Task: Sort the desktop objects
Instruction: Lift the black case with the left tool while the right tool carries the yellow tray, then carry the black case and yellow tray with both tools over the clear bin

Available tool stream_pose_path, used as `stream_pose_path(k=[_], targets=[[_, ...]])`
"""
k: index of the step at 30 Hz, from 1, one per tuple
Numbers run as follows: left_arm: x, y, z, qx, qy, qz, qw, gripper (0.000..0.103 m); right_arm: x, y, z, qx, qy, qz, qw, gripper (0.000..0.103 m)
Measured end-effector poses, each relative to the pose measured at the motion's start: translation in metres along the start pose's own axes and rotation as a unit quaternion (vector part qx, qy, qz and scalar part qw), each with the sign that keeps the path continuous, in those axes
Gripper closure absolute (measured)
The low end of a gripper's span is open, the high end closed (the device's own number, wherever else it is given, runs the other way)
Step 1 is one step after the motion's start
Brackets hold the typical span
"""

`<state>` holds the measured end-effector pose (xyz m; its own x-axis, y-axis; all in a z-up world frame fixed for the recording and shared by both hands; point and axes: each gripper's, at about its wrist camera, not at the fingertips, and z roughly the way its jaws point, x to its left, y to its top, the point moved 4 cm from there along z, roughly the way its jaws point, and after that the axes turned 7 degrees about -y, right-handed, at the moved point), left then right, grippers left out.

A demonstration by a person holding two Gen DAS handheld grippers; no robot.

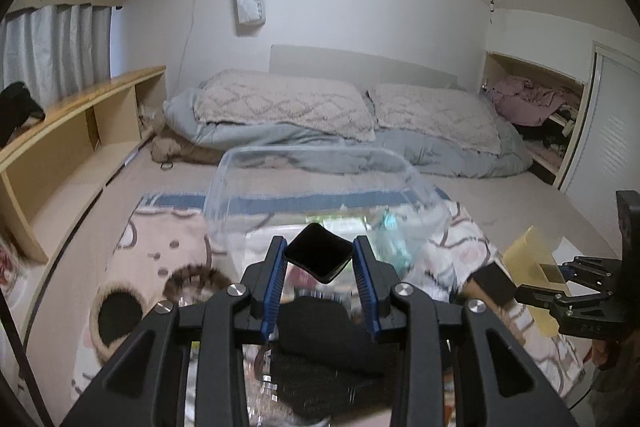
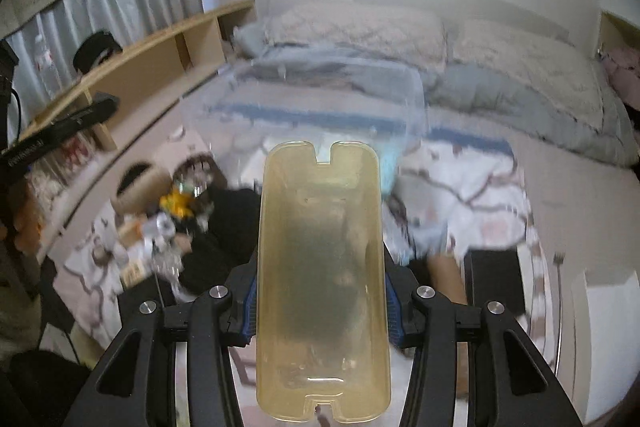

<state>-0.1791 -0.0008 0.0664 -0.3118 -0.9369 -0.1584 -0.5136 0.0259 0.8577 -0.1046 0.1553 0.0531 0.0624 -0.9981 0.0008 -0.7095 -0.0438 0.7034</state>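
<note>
While both grippers are held above the bed, each is seen clamped on something. Between the left gripper's point(image 1: 319, 259) blue pads a small black square point(image 1: 319, 252) is pinched corner to corner, tilted like a diamond. Between the right gripper's point(image 2: 322, 307) pads a yellowed phone case point(image 2: 323, 287) is gripped across its width, its long axis running straight ahead along the fingers. Just beyond both sets of fingertips, and below them, a clear bin point(image 1: 320, 179) is found on the patterned blanket point(image 1: 160, 227). Either load is judged droppable by a short forward reach; the left looks nearer the rim. Loose clutter point(image 2: 172, 215) is left lower left.
</note>
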Motion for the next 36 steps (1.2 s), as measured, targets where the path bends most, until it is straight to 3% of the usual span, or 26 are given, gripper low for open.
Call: stream_pose_path(k=[8, 16, 25, 34, 35, 36], targets=[[-0.006, 0.046, 0.055, 0.001, -0.008, 0.005, 1.0000, 0.069, -0.018, 0.072, 0.019, -0.042, 0.005, 0.051, 0.998, 0.054], [-0.017, 0.074, 0.145, 0.035, -0.041, 0.007, 0.9985, 0.069, -0.046, 0.118, 0.070, -0.051, 0.001, 0.099, 0.994, 0.054], [-0.036, 0.087, 0.263, 0.110, -0.071, 0.005, 0.9914, 0.069, -0.092, 0.126, 0.107, -0.068, -0.004, 0.162, 0.985, 0.054], [-0.061, 0.100, 0.349, 0.183, -0.129, -0.046, 0.9734, 0.069, -0.122, 0.128, 0.125, -0.078, 0.017, 0.197, 0.977, 0.054], [-0.063, 0.101, 0.357, 0.187, -0.136, -0.054, 0.9713, 0.062, -0.123, 0.129, 0.126, -0.080, 0.019, 0.200, 0.976, 0.054], [-0.064, 0.103, 0.362, 0.188, -0.134, -0.059, 0.9712, 0.037, -0.124, 0.129, 0.127, -0.081, 0.020, 0.202, 0.976, 0.054]])
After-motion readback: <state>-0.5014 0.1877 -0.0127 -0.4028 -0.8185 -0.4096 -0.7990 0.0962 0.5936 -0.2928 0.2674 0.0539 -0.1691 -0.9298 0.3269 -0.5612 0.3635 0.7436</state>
